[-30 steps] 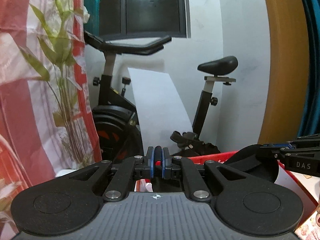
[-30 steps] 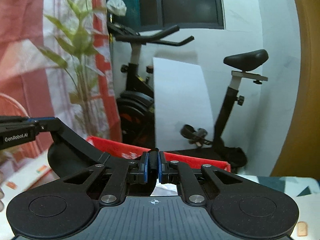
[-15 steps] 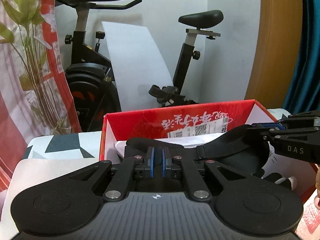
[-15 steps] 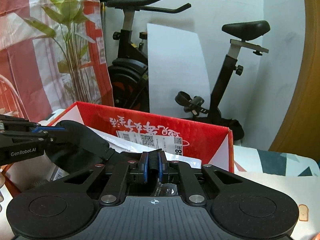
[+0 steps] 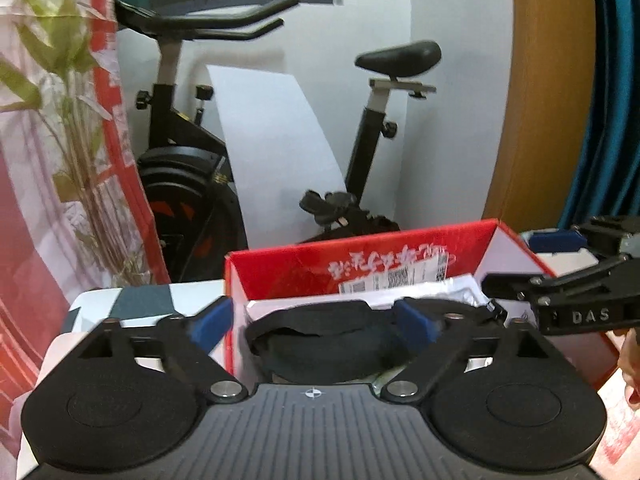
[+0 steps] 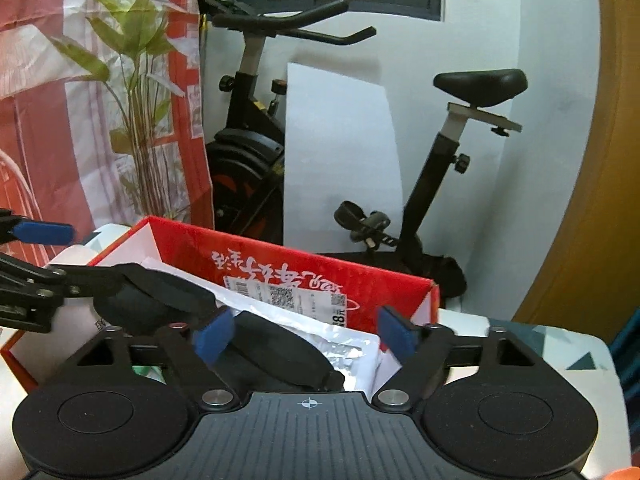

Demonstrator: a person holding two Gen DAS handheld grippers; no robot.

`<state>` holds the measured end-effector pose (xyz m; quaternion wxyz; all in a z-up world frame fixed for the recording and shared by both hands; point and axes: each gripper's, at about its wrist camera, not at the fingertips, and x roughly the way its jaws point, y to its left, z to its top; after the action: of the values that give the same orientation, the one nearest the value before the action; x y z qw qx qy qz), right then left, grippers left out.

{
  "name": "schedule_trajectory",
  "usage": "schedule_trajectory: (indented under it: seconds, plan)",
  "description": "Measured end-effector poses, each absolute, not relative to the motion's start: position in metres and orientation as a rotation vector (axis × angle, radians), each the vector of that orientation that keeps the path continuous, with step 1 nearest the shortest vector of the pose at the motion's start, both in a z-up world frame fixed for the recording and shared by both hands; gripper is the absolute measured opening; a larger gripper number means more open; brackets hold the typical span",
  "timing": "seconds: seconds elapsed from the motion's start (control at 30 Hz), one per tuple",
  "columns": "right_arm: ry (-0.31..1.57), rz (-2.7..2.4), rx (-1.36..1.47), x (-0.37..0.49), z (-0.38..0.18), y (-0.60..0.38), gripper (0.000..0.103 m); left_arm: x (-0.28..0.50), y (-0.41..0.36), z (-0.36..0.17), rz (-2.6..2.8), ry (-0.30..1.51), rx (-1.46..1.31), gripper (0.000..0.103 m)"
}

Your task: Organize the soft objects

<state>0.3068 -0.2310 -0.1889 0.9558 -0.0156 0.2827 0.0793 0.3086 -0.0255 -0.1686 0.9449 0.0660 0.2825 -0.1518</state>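
A black padded soft item with straps (image 5: 320,348) lies inside the red cardboard box (image 5: 288,276), on top of a white plastic packet (image 5: 452,292). My left gripper (image 5: 314,320) hovers just over it; its jaws are opening and stand wide, the blue pads clear of the fabric. In the right wrist view the same black item (image 6: 276,352) sprawls across the box (image 6: 192,244). My right gripper (image 6: 304,334) is above it, its jaws also opening wide, and the left pad sits close to the fabric without pinching it. Each gripper shows at the edge of the other's view.
An exercise bike (image 5: 184,152) and a leaning white board (image 5: 280,152) stand behind the box. A red and white curtain with a bamboo print (image 5: 60,160) hangs at left. A wooden frame (image 5: 540,100) and a blue curtain are at right. A hand (image 5: 630,360) shows at the right edge.
Both grippers were shut on the black item and held it stretched between them. Both have now opened wide, and the item has dropped into the red box.
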Motion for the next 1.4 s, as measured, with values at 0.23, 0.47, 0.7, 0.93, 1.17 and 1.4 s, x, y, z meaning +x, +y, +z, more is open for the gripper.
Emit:
schedule_trajectory:
  seconds: [0.23, 0.47, 0.7, 0.93, 1.17, 1.4]
  plan:
    - [0.533, 0.195, 0.022, 0.276, -0.151, -0.244, 0.103, 0.281, -0.016, -0.136, -0.268, 0.574, 0.08, 0.103]
    - [0.496, 0.169, 0.1, 0.223, -0.112, -0.25, 0.103, 0.225, -0.021, -0.097, -0.121, 0.502, 0.118, 0.103]
    - [0.451, 0.137, 0.146, 0.155, -0.079, -0.247, 0.103, 0.159, -0.023, -0.06, -0.079, 0.426, 0.112, 0.103]
    - [0.383, 0.123, 0.119, 0.084, -0.048, -0.24, 0.103, 0.092, -0.016, -0.032, -0.048, 0.36, 0.066, 0.103]
    - [0.319, 0.129, 0.103, 0.021, -0.023, -0.231, 0.103, 0.037, -0.007, -0.012, 0.0, 0.328, 0.072, 0.103]
    - [0.296, 0.127, 0.074, -0.017, -0.015, -0.224, 0.103, 0.006, -0.001, -0.002, 0.026, 0.314, 0.076, 0.103]
